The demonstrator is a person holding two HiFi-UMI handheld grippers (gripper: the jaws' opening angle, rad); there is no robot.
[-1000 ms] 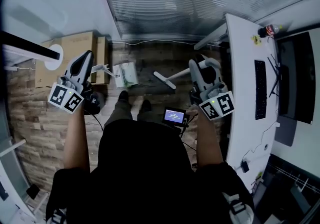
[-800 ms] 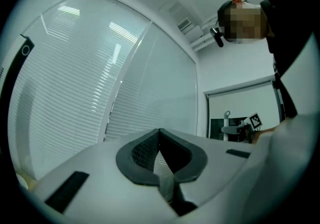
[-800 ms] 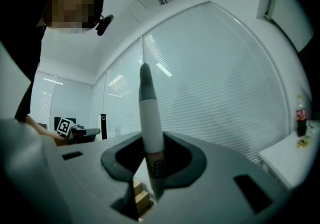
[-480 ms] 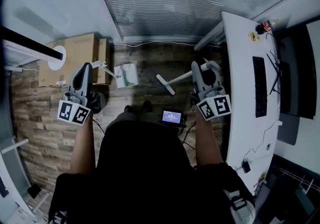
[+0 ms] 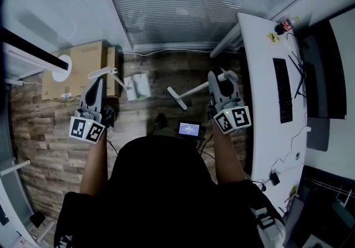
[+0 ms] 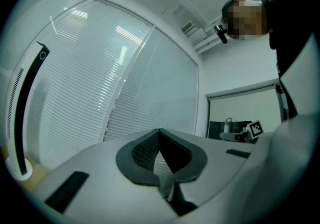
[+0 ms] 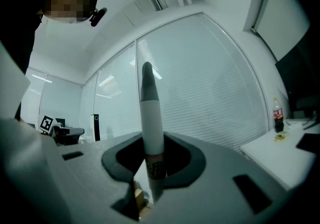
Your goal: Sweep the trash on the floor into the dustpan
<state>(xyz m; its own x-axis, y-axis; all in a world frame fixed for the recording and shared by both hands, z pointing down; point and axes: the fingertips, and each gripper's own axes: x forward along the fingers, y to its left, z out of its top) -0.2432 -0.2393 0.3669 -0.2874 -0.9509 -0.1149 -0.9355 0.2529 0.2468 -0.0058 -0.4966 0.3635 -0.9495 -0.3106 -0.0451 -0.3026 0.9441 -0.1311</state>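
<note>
My right gripper [image 5: 214,78] [image 7: 150,140] is shut on a white broom handle [image 7: 150,113] with a grey tip. The handle slants down to the broom head [image 5: 177,99] on the wooden floor ahead of my feet. My left gripper [image 5: 98,82] [image 6: 160,138] is shut, and a thin pale strip [image 6: 161,164] shows pinched between its pads. A white dustpan handle [image 5: 105,72] lies right at its tip and runs to the pale green dustpan [image 5: 138,85] on the floor. No trash can be made out on the floor.
Cardboard boxes [image 5: 83,59] and a round white lamp base [image 5: 61,64] sit at the left. A white desk [image 5: 260,75] with a keyboard [image 5: 280,89] and a bottle [image 7: 277,116] runs along the right. Window blinds [image 5: 183,8] close off the far side. A small screen [image 5: 189,128] hangs at my waist.
Both grippers have drifted down toward my body in the head view, still shut. My feet have stepped. The broom head and dustpan keep roughly their places ahead of the grippers.
</note>
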